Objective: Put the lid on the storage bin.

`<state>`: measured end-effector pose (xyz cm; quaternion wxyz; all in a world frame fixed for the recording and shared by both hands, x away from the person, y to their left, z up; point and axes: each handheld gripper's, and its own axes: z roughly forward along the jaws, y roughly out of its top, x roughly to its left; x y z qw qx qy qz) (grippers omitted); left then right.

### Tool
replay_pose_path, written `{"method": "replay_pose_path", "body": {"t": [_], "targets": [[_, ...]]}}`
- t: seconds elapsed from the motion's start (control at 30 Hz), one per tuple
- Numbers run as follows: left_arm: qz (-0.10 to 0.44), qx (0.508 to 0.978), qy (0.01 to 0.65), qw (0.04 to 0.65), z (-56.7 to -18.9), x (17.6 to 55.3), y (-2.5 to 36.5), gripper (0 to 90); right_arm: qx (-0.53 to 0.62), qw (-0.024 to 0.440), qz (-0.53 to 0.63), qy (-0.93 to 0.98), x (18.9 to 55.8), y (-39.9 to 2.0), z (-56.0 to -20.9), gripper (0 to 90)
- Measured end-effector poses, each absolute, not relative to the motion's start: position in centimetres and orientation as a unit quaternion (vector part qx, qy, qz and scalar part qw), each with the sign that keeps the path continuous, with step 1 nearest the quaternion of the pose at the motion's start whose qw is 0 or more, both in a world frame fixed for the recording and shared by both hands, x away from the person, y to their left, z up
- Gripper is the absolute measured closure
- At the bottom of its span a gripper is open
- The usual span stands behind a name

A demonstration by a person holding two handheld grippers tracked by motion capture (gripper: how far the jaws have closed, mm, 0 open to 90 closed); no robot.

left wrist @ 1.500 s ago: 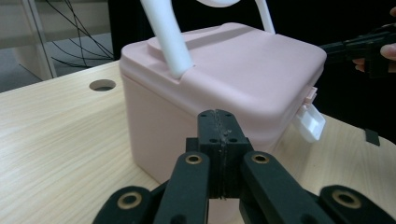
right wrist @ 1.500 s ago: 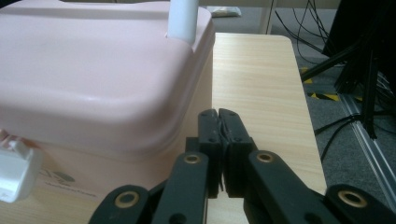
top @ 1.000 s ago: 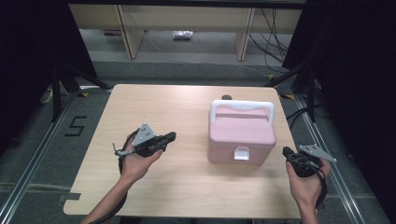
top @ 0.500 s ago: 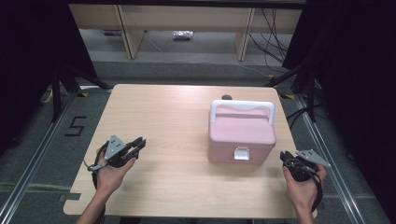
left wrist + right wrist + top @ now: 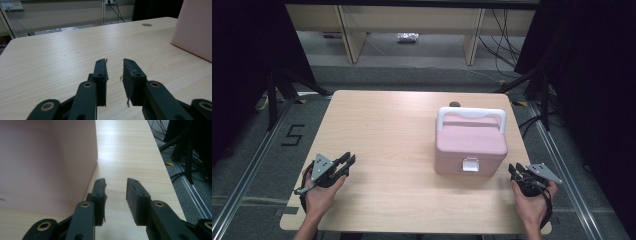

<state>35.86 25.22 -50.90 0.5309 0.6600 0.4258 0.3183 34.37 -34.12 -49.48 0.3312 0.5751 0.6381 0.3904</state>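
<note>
Left gripper (image 5: 346, 162) sits low over the near left part of the wooden surface (image 5: 387, 125), held in the person's left hand (image 5: 319, 192). Its jaws are spread apart with nothing between them and have just been opening; in the left gripper view the gripper (image 5: 114, 68) points across bare wood, with the pink wall of the box (image 5: 195, 30) off to the right.

Further right, a pink lidded box (image 5: 470, 147) with a white handle (image 5: 470, 115) and a white front latch (image 5: 470, 164) stands upright on the right half of the surface, well apart from the left gripper.

At the near right corner, the right gripper (image 5: 513, 171) is held in the right hand (image 5: 532, 200) just beside the box's front right corner, not touching it. Its jaws are also spread and empty, having just been opening; in the right gripper view the gripper (image 5: 115, 187) points along the box's side wall (image 5: 47, 157).
</note>
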Motion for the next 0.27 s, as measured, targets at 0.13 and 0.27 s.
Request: {"method": "replay_pose_path", "body": {"t": [0.13,0.27], "targets": [[0.322,0.654,0.427,0.534,-51.22,35.62,25.37,68.0,0.587,0.328,0.399,0.623,34.21,-33.78,-49.62,65.8],[0.325,0.648,0.426,0.541,-51.37,35.5,25.33,65.4,0.586,0.331,0.409,0.616,34.06,-33.92,-49.8,64.2]]}}
